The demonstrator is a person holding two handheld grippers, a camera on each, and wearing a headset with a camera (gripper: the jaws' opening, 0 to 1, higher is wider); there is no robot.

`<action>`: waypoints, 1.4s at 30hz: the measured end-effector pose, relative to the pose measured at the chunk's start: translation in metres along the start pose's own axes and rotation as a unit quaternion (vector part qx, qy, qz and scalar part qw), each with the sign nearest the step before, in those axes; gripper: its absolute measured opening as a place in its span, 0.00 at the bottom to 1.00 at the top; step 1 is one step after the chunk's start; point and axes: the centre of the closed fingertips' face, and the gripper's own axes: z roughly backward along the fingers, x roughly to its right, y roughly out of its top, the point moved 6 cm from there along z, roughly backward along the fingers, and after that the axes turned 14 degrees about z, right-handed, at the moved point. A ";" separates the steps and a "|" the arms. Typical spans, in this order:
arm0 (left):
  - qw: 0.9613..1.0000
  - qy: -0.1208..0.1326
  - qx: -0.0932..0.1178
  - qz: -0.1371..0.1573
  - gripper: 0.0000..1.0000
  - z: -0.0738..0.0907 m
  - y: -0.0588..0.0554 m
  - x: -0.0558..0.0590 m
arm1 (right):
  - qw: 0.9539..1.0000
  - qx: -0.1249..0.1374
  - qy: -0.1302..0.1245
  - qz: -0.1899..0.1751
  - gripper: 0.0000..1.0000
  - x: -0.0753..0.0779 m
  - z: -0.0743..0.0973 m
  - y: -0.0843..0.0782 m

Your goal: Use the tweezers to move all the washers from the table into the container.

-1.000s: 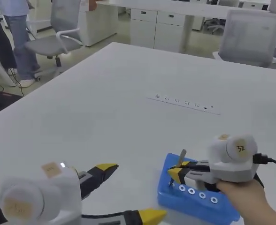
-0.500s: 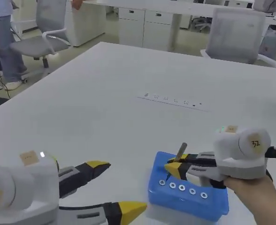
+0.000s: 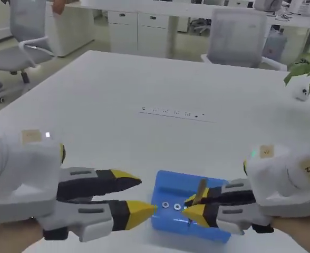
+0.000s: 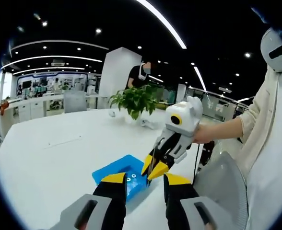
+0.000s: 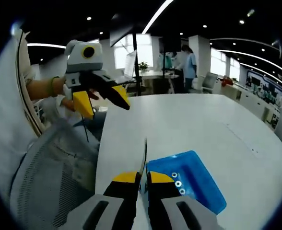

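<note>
A blue container (image 3: 168, 185) lies on the white table near its front edge, with small silver washers (image 3: 171, 205) on its floor. My right gripper (image 3: 193, 206) hovers over the container's right half, shut on thin metal tweezers (image 3: 200, 191). In the right gripper view the tweezers (image 5: 144, 153) stick up between the pressed jaws of the right gripper (image 5: 143, 178), left of the container (image 5: 198, 184) and washers (image 5: 178, 183). My left gripper (image 3: 136, 196) is open, just left of the container. In the left gripper view the left gripper (image 4: 146, 179) stands open before the container (image 4: 113, 171).
A row of sockets (image 3: 171, 112) is set into the table's middle. Office chairs (image 3: 234, 37) and cabinets stand beyond the far edge. A potted plant (image 3: 308, 74) and a small white object (image 3: 301, 93) sit at the right. A grey mesh chair (image 5: 50, 177) is near me.
The head camera has tipped and moved. My left gripper has come up and right, close to the container's left edge. The right gripper stays over the container with the tweezers.
</note>
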 end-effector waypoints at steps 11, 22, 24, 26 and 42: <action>0.989 -0.090 -0.097 -0.067 0.07 -0.052 -0.003 0.028 | 0.997 -0.056 0.027 -0.035 0.04 -0.028 0.009 -0.023; 0.969 -0.122 -0.169 -0.131 0.00 -0.087 -0.015 0.039 | 0.994 -0.100 0.032 -0.015 0.04 -0.043 0.011 -0.037; 0.966 -0.123 -0.181 -0.139 0.00 -0.090 -0.018 0.038 | 0.994 -0.110 0.027 -0.010 0.04 -0.043 0.012 -0.041; 0.961 -0.128 -0.193 -0.152 0.00 -0.090 -0.022 0.037 | 0.993 -0.116 0.024 -0.009 0.04 -0.043 0.012 -0.045; 0.929 -0.093 -0.306 -0.185 0.00 -0.079 -0.081 -0.012 | 0.990 -0.052 -0.100 -0.080 0.37 -0.053 0.024 -0.071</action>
